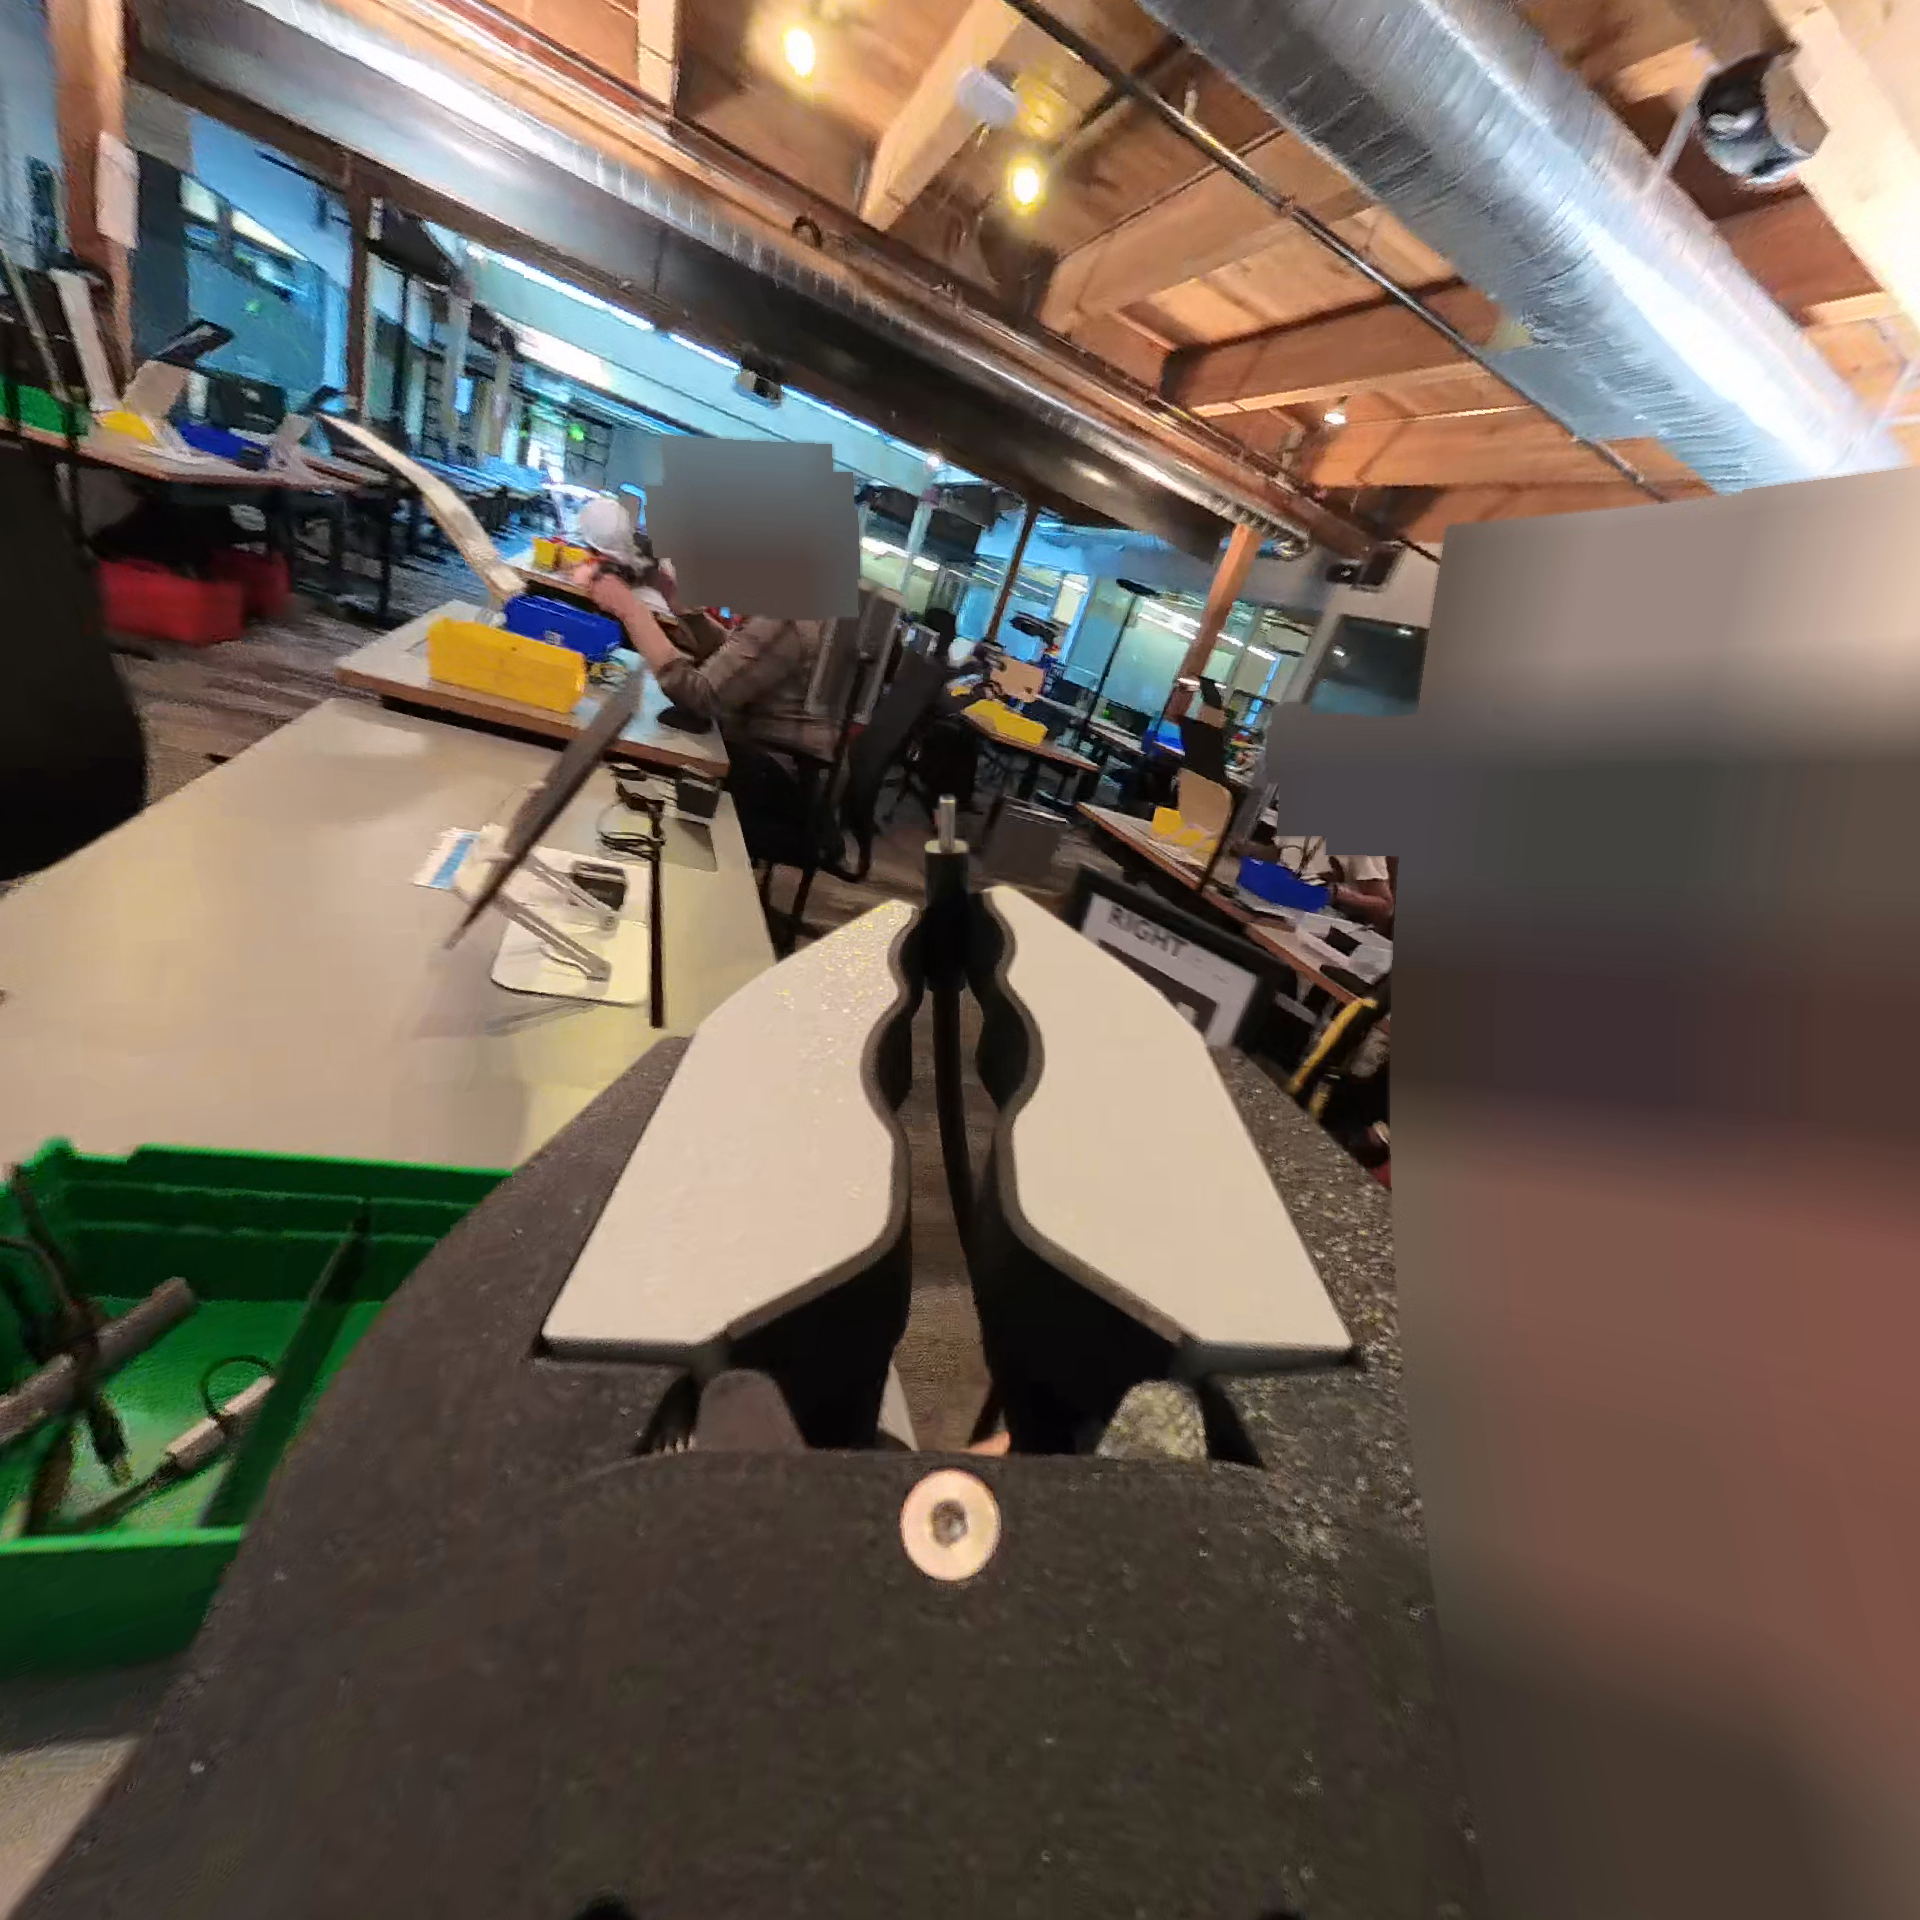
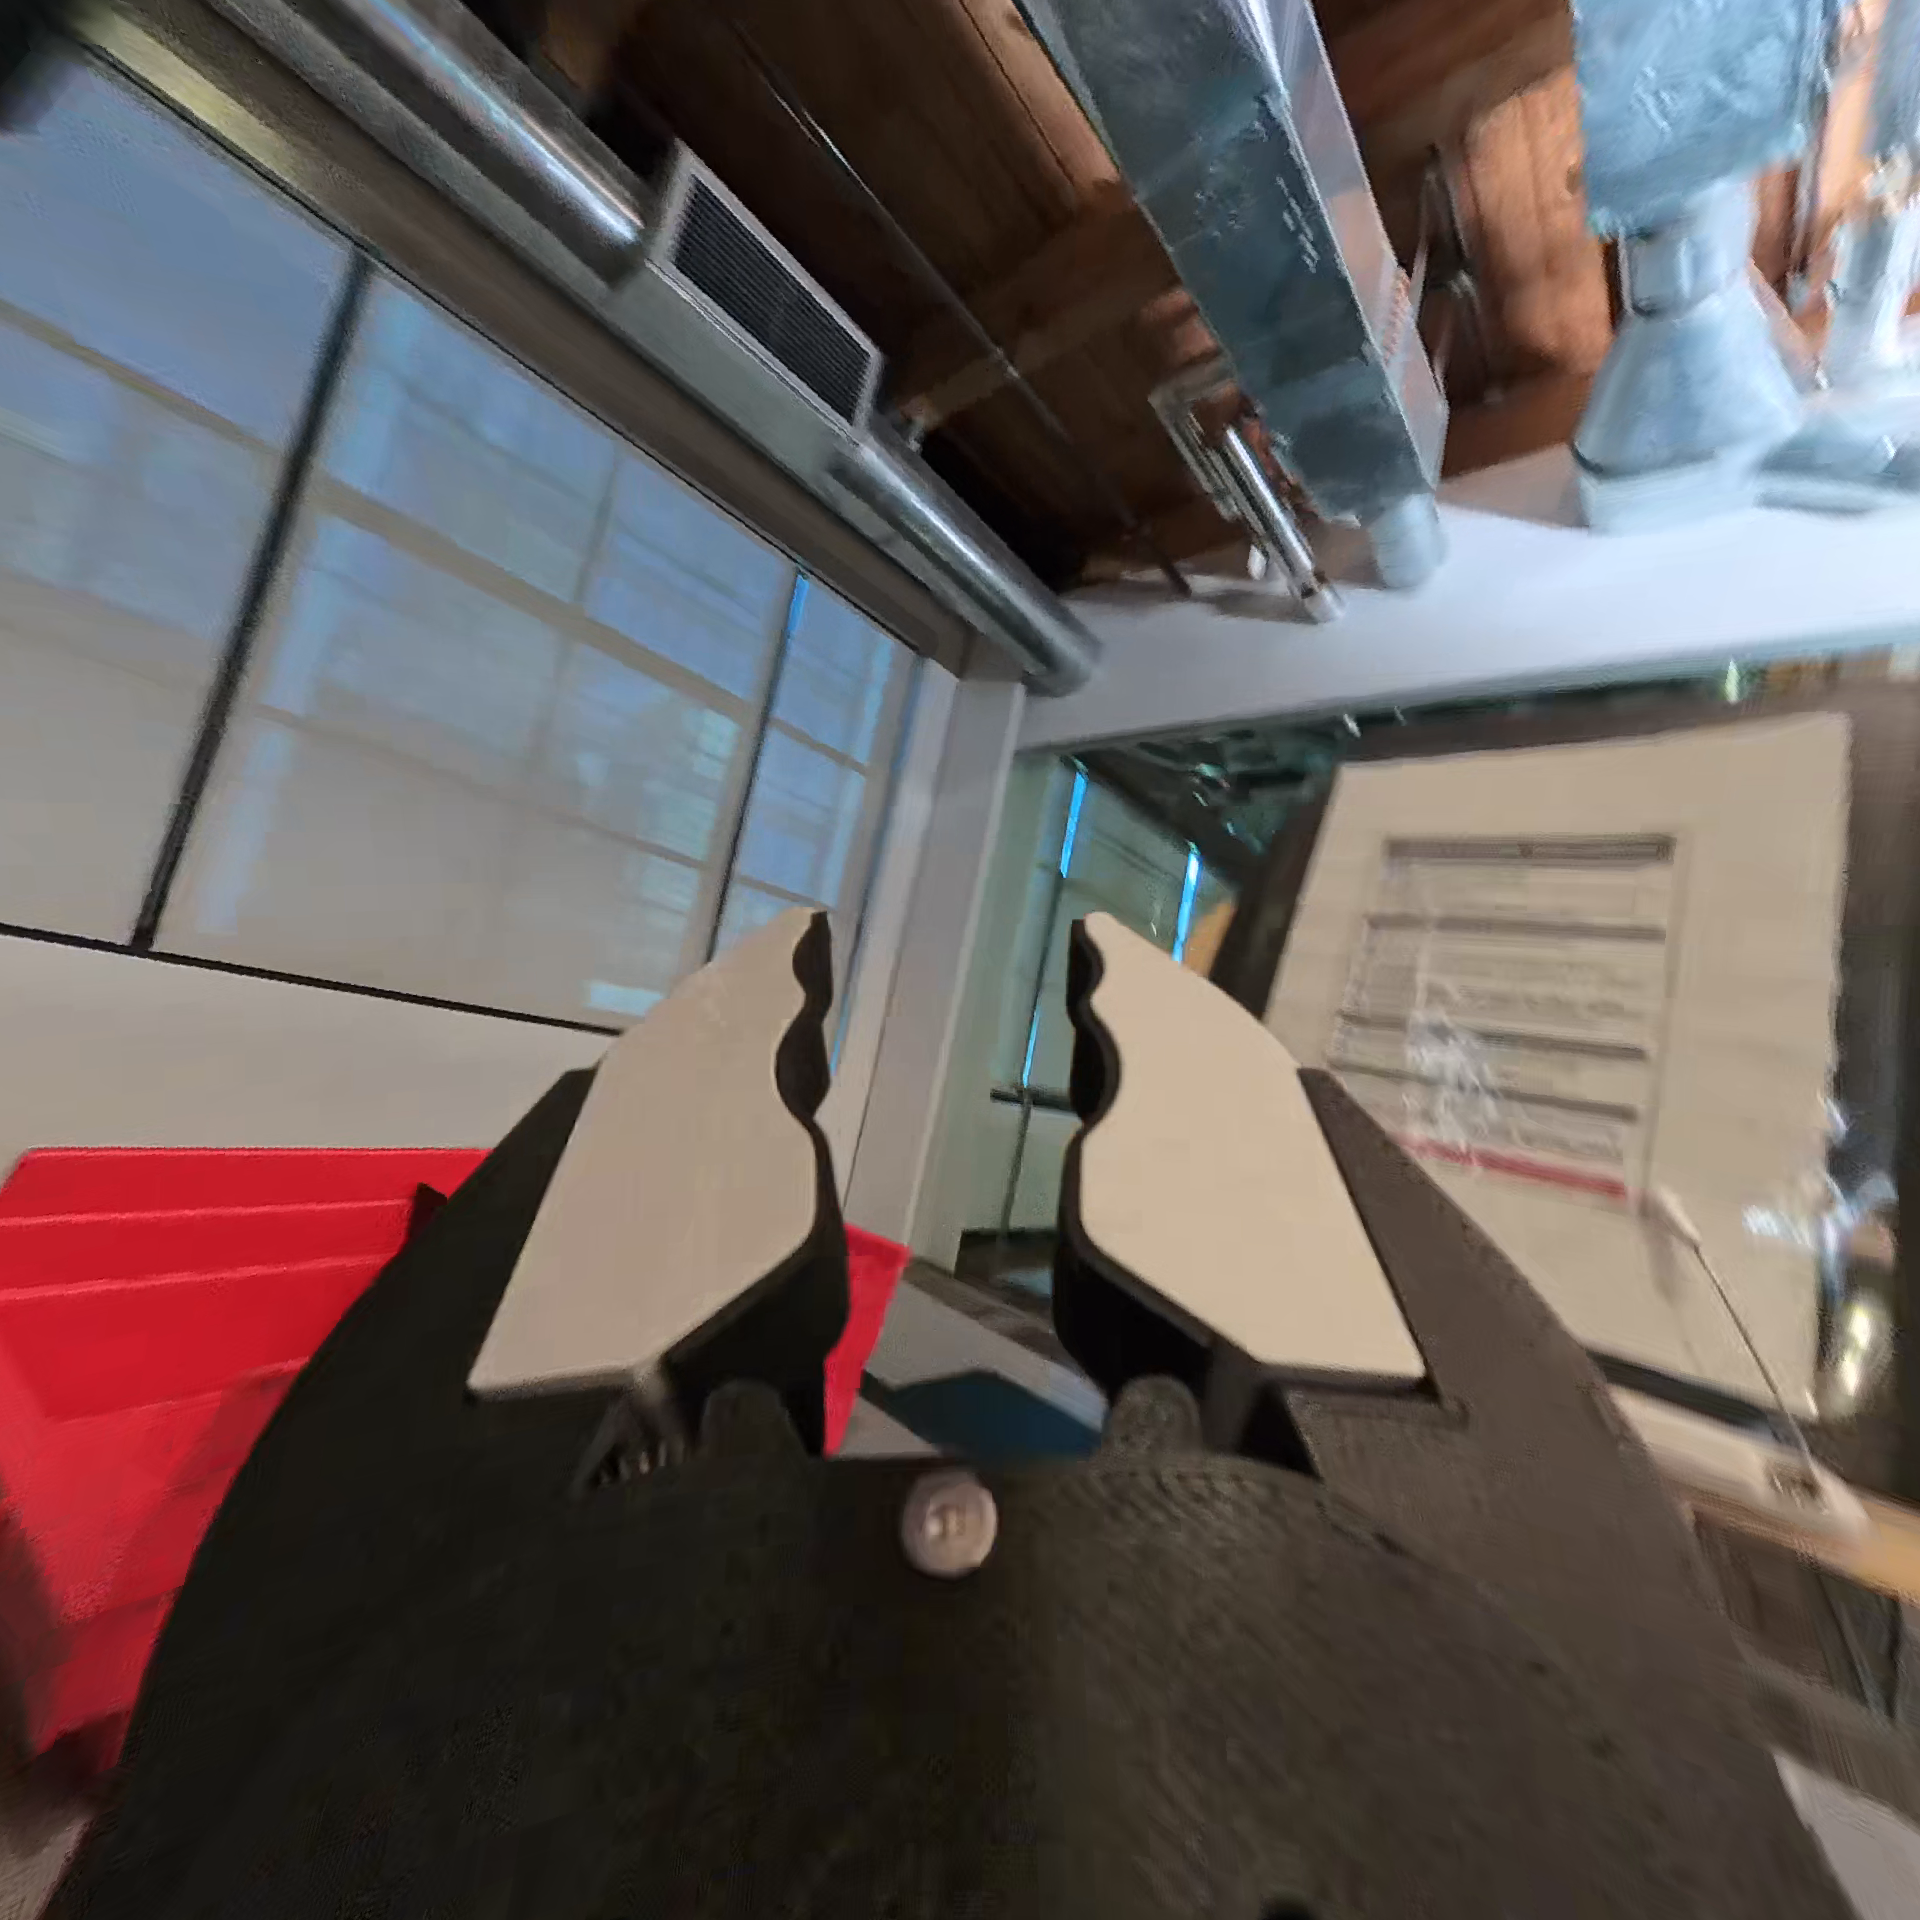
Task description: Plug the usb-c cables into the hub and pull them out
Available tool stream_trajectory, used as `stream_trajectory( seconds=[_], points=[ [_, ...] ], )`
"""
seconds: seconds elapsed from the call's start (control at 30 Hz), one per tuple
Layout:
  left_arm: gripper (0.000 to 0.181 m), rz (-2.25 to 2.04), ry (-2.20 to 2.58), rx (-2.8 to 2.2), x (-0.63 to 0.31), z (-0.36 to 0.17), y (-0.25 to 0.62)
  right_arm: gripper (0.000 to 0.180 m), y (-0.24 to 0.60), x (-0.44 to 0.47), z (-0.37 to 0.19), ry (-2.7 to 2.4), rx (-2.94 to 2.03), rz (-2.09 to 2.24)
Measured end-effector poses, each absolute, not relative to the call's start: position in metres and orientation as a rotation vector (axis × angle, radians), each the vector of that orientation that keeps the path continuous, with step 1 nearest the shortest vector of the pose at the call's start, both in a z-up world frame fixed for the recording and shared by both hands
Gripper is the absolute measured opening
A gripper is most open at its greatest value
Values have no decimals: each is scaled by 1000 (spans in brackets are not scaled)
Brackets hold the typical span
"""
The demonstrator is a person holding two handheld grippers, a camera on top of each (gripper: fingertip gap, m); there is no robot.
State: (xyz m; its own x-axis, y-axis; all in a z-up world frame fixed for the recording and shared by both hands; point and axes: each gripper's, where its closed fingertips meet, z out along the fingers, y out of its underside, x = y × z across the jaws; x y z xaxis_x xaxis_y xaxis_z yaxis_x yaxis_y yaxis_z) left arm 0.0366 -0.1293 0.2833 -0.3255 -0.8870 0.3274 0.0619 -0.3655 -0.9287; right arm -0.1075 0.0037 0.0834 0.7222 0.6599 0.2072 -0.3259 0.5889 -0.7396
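In the left wrist view my left gripper (image 1: 948,909) is shut on a black usb-c cable (image 1: 951,1029). The cable runs up between the two grey fingers, and its metal plug (image 1: 948,826) sticks out past the tips, held up in the air above the grey table (image 1: 208,987). In the right wrist view my right gripper (image 2: 951,935) is open and empty, tilted up toward the windows and ceiling. The hub is not in either view.
A green bin (image 1: 135,1382) with several cables lies at the lower left in the left wrist view. A laptop stand (image 1: 566,914) is on the table beyond it. A red bin (image 2: 156,1351) sits at the left in the right wrist view. People sit at desks farther off. About 30 centimetres separates my left fingertips from my right.
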Motion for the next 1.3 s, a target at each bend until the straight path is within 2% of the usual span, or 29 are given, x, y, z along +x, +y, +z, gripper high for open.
stream_trajectory(
  seconds=[0.03, 0.17, 0.33, 0.5, 0.7, 0.83, 1.03, 1.3],
  points=[
    [7, -1749, 1131, -1221, 44, 294, -120, 43, -9, -112, 88, -526, -681, 587],
    [7, -1641, 1072, -1289, 63, 313, -84, 44, -41, -114, 109, -561, -544, 465],
    [7, -1498, 1060, -1453, 77, 286, -52, 40, -49, -99, 133, -498, -529, 368],
    [7, -1475, 972, -1607, 77, 251, -28, 33, -24, -69, 156, -333, -724, 506],
    [7, -1448, 799, -1626, 64, 246, -6, 31, -8, -17, 175, -86, -811, 639],
    [7, -1422, 767, -1640, 61, 242, -6, 29, 3, 2, 180, -39, -894, 509],
    [7, -1378, 813, -1633, 61, 232, -23, 26, -3, 36, 200, 4, -833, 570],
    [7, -1615, 823, -1583, 55, 232, -56, 29, -56, 34, 227, -197, -462, 623]
  ],
)
